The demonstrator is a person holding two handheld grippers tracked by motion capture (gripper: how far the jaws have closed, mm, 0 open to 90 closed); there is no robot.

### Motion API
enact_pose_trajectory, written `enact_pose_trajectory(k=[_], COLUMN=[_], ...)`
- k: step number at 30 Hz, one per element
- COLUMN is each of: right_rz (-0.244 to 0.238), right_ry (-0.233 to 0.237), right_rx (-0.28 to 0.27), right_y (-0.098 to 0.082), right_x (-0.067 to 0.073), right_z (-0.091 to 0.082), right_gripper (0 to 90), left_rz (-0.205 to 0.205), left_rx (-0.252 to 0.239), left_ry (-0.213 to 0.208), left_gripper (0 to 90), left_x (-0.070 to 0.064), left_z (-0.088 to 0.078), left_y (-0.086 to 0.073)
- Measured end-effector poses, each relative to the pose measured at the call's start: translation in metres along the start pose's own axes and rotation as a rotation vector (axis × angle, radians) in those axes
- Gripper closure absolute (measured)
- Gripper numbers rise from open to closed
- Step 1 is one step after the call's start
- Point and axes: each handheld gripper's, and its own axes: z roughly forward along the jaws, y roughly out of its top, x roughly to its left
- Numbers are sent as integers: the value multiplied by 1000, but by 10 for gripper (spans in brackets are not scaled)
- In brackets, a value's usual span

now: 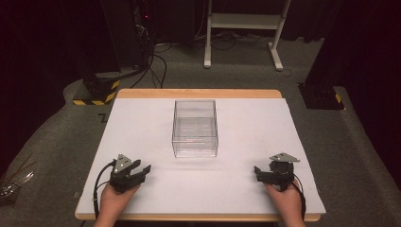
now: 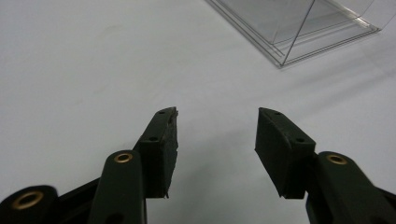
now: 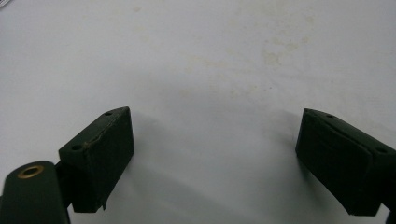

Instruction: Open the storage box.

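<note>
A clear plastic box (image 1: 195, 127) stands open-topped on the white table (image 1: 246, 123), in the middle and toward the far side. My left gripper (image 1: 143, 172) sits near the front left of the table, pointing toward the box, its jaws apart with nothing between them. In the left gripper view the left gripper (image 2: 217, 135) shows bare table between its pads, and a corner of the clear box (image 2: 299, 32) lies ahead at the upper right. My right gripper (image 1: 258, 173) rests at the front right, jaws wide. In the right gripper view, the right gripper (image 3: 215, 154) has only white surface between its pads.
The table has a wooden rim (image 1: 198, 93) at its far edge. Beyond it on the grey floor stand a white frame (image 1: 243, 28), a yellow-and-black striped base (image 1: 97, 92) and dark cables (image 1: 156, 56). A black post base (image 1: 321, 94) stands at the right.
</note>
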Motion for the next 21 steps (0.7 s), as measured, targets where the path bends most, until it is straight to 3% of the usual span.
enact_pose_trajectory(k=[11,17,21], right_rz=[-6,-8,-8], right_ry=[-3,-5,-3], right_rx=[-3,-7,-9], right_y=[0,-1,-1], right_x=[0,1,0], right_z=[0,0,0], right_gripper=[117,124,124], left_rz=[39,79,92], left_rx=[-2,-46,-57], left_ry=[-66,-119,-127], left_gripper=[497,475,474], left_x=[-16,-34,-41], left_z=[4,6,7], left_y=[12,22,26])
